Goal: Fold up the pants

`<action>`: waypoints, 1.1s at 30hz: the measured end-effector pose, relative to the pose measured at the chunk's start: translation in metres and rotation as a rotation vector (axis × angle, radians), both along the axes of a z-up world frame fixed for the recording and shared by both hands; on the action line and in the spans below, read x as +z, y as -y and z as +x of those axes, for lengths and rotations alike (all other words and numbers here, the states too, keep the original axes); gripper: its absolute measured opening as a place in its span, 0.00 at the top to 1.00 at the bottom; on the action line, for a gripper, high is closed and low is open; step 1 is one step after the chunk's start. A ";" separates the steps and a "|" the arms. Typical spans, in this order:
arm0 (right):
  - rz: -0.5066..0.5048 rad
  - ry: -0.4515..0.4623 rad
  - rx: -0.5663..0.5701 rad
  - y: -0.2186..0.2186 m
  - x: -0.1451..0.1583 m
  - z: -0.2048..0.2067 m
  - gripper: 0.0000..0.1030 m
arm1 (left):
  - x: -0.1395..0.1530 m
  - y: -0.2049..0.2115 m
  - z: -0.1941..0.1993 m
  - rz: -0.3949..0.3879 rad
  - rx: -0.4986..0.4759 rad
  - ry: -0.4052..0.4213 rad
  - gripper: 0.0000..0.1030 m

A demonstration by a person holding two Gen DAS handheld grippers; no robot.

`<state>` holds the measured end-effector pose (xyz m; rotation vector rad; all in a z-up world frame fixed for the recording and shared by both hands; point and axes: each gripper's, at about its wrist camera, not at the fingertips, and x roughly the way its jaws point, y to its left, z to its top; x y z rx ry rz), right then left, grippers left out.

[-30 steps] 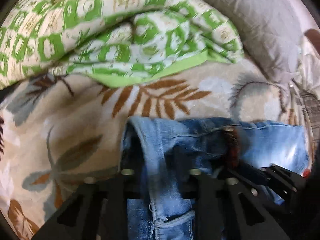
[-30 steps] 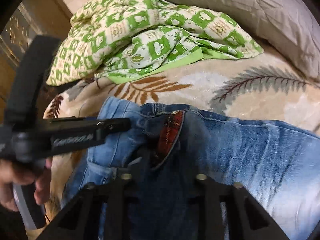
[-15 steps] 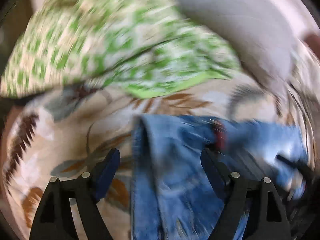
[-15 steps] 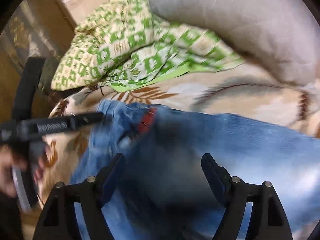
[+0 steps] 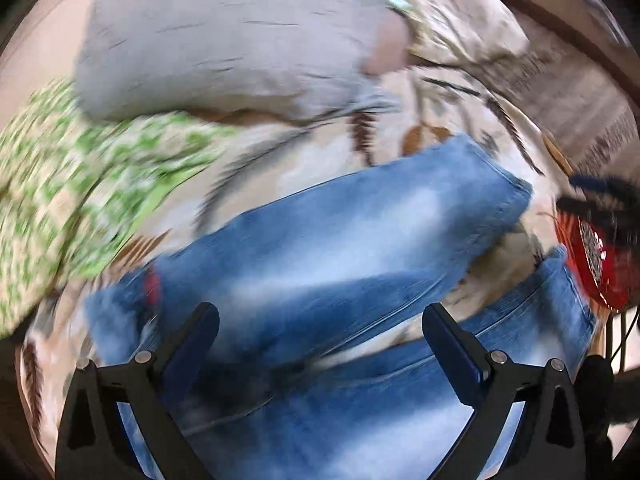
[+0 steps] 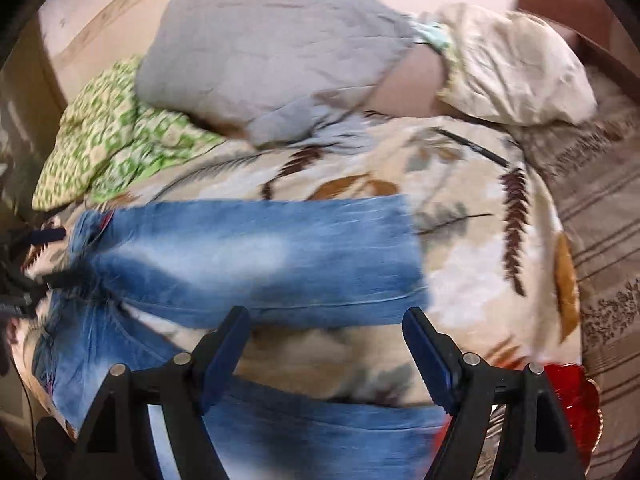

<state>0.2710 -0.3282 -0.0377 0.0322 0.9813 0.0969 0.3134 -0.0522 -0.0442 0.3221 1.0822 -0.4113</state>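
Blue jeans [image 5: 340,248] lie spread on the leaf-print bedspread [image 6: 460,280], the two legs apart in a V. The waist with its red plaid lining [image 5: 151,286] is at the left. My left gripper [image 5: 320,320] hovers over the upper thigh; its jaws are opening wide, with only denim far below them and nothing gripped. My right gripper [image 6: 326,320] stands open above the gap between the far leg [image 6: 248,256] and the near leg [image 6: 320,420], holding nothing. Both views are motion-blurred.
A grey pillow [image 5: 224,48] and a green checked cloth [image 5: 80,184] lie beyond the jeans. A cream pillow [image 6: 512,68] sits at the back right. A red object [image 6: 572,400] lies near the leg ends, beside a striped brown blanket [image 6: 608,240].
Both grippers were shut on the jeans' waistband; they have let go, opened wide, lifted, and swung away along the legs. The jeans stay flat on the bed.
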 end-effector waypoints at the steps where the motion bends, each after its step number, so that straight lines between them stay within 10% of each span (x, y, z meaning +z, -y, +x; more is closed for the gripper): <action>1: 0.008 0.000 -0.016 0.008 0.001 0.004 0.21 | -0.003 0.012 0.004 0.000 -0.029 0.004 0.02; 19: 0.045 -0.256 -0.042 0.045 -0.093 0.185 0.27 | -0.094 0.090 0.141 0.046 -0.210 -0.099 0.02; 20: 0.058 -0.253 -0.018 0.042 -0.097 0.188 0.38 | -0.098 0.093 0.142 0.057 -0.230 -0.119 0.07; 21: 0.066 -0.250 0.003 0.040 -0.099 0.190 0.70 | -0.106 0.096 0.143 0.063 -0.254 -0.177 0.60; 22: 0.057 -0.247 0.023 0.036 -0.102 0.192 0.92 | -0.111 0.098 0.145 0.091 -0.249 -0.193 0.92; 33: 0.130 -0.031 0.021 0.050 -0.029 0.108 0.94 | -0.028 0.081 0.054 0.018 -0.273 -0.041 0.94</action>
